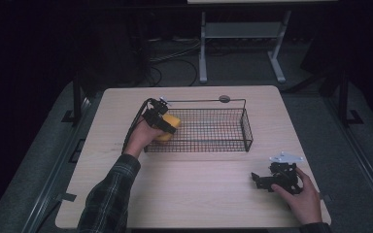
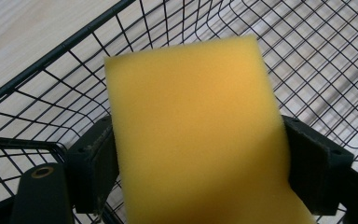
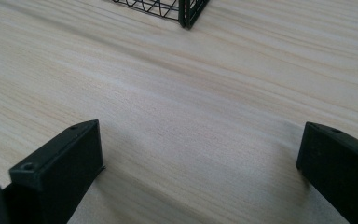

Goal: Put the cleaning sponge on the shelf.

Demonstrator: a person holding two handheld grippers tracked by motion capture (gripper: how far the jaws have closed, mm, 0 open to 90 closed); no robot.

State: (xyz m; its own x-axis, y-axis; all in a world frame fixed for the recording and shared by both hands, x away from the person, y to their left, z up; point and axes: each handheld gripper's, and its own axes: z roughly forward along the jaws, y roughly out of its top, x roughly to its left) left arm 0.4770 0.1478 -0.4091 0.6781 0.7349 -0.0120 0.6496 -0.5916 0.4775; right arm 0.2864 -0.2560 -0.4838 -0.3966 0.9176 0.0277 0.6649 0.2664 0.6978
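Left hand-held gripper [image 1: 161,119] is gripping a yellow sponge [image 1: 169,127] in the high view, holding it at the left end of the wire basket [image 1: 223,145], just over the rim. That placement suggests the sponge is being lowered into the basket or lifted out of it; which one cannot be told. The right hand-held gripper [image 1: 267,180] is lying low on the desk [image 1: 194,194], well to the right of the basket and nearer the person, seemingly parked out of the way.

From the left gripper view, the sponge [image 2: 196,135] is sitting squeezed between both jaws, which are pressing its two sides, with the basket [image 2: 51,60] mesh lying beneath and around it.

From the right gripper view, the right hand-held gripper [image 3: 200,168] is standing with its jaws spread wide and nothing between them, just bare desk [image 3: 191,84], while a basket [image 3: 186,11] corner is showing at the far edge.
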